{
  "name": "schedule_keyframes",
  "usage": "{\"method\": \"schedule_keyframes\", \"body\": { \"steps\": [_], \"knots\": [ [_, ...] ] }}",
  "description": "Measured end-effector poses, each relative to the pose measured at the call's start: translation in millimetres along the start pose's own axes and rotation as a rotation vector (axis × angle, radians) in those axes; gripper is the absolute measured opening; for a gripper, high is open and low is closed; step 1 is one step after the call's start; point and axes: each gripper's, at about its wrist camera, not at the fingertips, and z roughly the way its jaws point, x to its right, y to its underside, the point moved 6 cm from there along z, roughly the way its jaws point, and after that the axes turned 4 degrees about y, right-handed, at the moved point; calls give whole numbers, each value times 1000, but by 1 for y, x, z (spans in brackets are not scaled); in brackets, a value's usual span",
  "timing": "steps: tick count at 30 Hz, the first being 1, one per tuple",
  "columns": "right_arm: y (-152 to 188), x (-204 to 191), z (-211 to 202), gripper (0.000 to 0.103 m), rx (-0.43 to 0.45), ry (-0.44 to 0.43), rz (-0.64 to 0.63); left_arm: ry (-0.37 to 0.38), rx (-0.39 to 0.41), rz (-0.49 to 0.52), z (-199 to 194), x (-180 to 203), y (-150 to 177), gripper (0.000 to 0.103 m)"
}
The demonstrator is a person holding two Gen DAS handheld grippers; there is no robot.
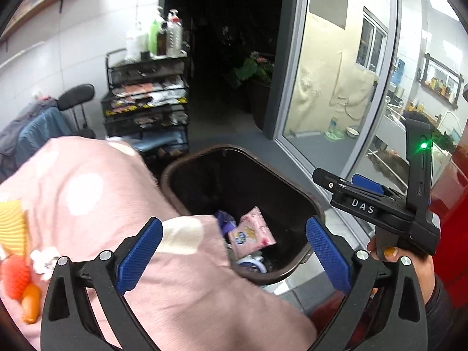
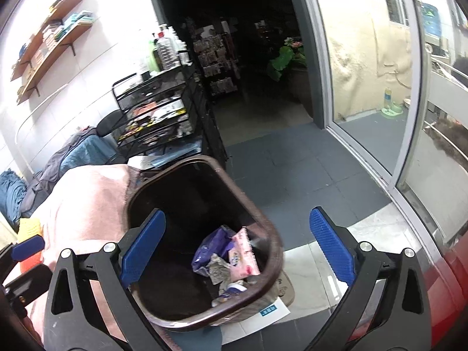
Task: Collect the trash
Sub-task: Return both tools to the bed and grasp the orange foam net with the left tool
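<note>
A brown trash bin [image 1: 204, 149] stands on the floor beside a pink dotted blanket [image 1: 102, 190]. Inside the bin lie a pink packet [image 1: 253, 232], a purple wrapper [image 1: 225, 220] and other scraps. My left gripper [image 1: 234, 228] is open above the bin's near rim and the blanket edge, with nothing between its blue pads. The right wrist view shows the same bin [image 2: 272, 234] with the pink packet [image 2: 244, 256], the purple wrapper [image 2: 210, 248] and crumpled paper [image 2: 218, 269]. My right gripper [image 2: 237, 216] hangs open over it, holding nothing. It also appears at the right [image 1: 342, 180], held by a hand [image 1: 409, 263].
On the blanket lie a yellow item [image 1: 11, 225], a red spiky ball [image 1: 16, 275], an orange piece [image 1: 30, 304] and a crumpled white scrap [image 1: 44, 259]. A black wire cart [image 1: 146, 102] with bottles stands behind. A glass sliding door [image 1: 336, 87] is at the right. White paper [image 2: 263, 316] lies under the bin.
</note>
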Motion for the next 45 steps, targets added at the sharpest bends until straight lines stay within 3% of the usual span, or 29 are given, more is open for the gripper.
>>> {"method": "schedule_keyframes", "body": {
  "steps": [5,14,31,35,38,45],
  "knots": [
    [3,-31,-5,97,4,-58,-43,-69,37,11,-23,-19,5,97],
    [9,-102,-16,97,8,-181,-148,-187,66,-62,-59,-70,27,97],
    [55,-253,-35,97,-84,-458,-412,-437,26,-331,-134,-207,108,97],
    [72,-283,-39,97,-117,-502,-476,-443,25,-424,-148,-238,126,97],
    [84,-300,-39,97,-140,-510,-511,-438,22,-457,-152,-252,129,88],
    [95,-317,-40,97,-164,-522,-532,-366,-33,-451,-126,-261,119,87]
  ]
}}
